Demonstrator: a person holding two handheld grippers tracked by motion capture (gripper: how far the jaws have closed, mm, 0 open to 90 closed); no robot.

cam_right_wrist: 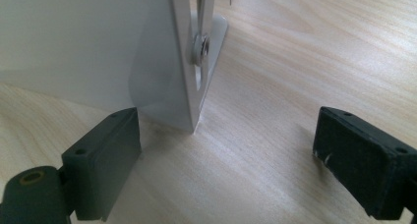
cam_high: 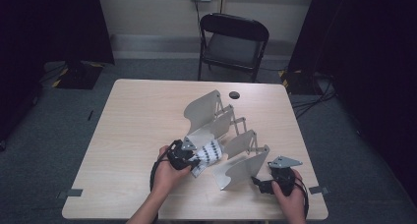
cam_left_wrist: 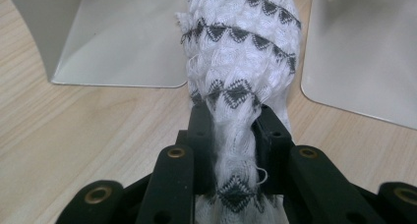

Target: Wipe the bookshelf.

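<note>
Nearby, rack panels (cam_high: 243, 167) flank the cloth (cam_left_wrist: 241, 62) the left tongs (cam_left_wrist: 235, 135) clamp; right tongs (cam_right_wrist: 226, 150) gape wide.

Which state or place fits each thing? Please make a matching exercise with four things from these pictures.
Things:
1. left gripper
2. right gripper
3. patterned cloth
4. folding chair

States or places:
A. open, beside the metal rack's end plate
B. behind the table, on the floor
C. shut on fabric
D. white with dark zigzag bands, between two rack plates

Pairs: 1-C, 2-A, 3-D, 4-B
</note>
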